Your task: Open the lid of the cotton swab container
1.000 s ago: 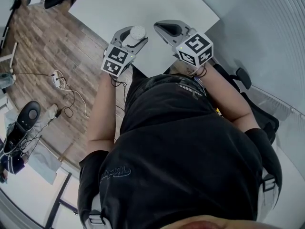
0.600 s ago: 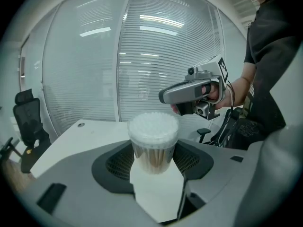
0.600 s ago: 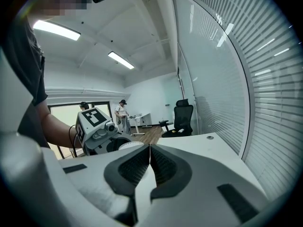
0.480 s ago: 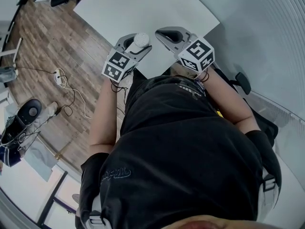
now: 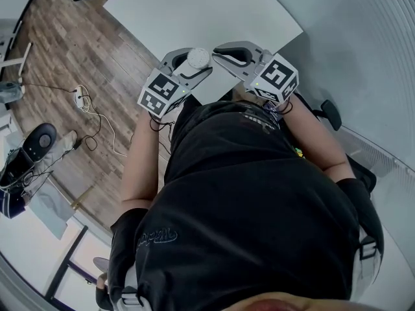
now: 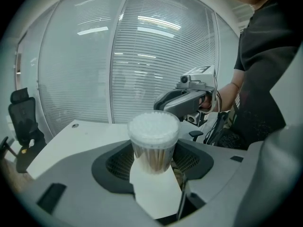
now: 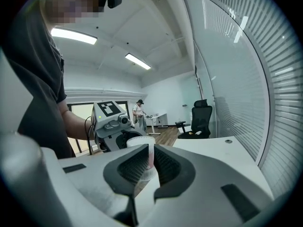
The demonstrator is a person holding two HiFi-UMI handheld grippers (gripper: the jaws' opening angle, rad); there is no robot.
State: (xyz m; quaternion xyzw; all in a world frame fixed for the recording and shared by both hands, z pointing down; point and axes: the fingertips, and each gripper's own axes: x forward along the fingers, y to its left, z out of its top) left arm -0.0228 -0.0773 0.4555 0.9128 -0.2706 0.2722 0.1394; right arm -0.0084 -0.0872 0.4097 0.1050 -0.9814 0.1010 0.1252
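A clear round cotton swab container packed with white-tipped swabs stands upright between the jaws of my left gripper, which is shut on its body. The clear lid sits on its top. In the head view the container is held above the near edge of the white table. My right gripper is shut, its tip just to the right of the container's top; whether it touches I cannot tell. In the right gripper view the container shows just beyond the closed jaws of that gripper.
A black office chair stands at the table's far end, beside a glass wall with blinds. A person stands far off in the room. Cables and a power strip lie on the wooden floor to the left.
Both grippers have shifted a little nearer to the body in the head view. The container in the left gripper has come closer to the right gripper's tip.
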